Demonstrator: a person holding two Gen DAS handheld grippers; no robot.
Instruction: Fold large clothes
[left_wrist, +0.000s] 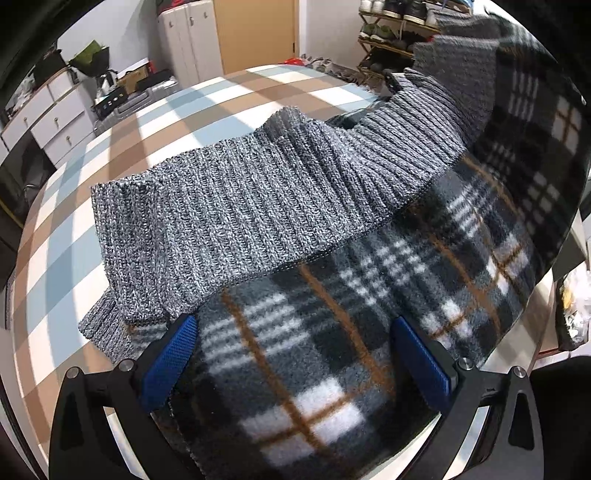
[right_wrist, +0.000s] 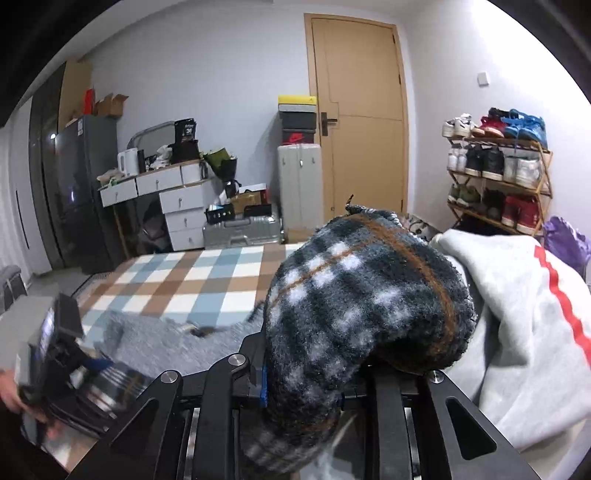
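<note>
A large plaid fleece garment (left_wrist: 332, 350) with a grey ribbed knit band (left_wrist: 240, 206) lies across the checked surface (left_wrist: 110, 147). In the left wrist view my left gripper (left_wrist: 295, 332) points down at it. Its blue pads (left_wrist: 173, 354) stand wide apart with the plaid cloth spread between them. My right gripper (right_wrist: 306, 387) is shut on a bunched fold of the same plaid fleece (right_wrist: 362, 302), which is lifted and drapes over the fingers and hides their tips. The left gripper (right_wrist: 55, 350) shows blurred at the left of the right wrist view, held by a hand (right_wrist: 7, 391).
A grey sweatshirt with a red stripe (right_wrist: 517, 314) is heaped to the right of the lifted fold. Beyond the checked surface stand a suitcase (right_wrist: 240, 229), white drawers (right_wrist: 177, 206), a door (right_wrist: 362, 118) and a shoe rack (right_wrist: 498, 173).
</note>
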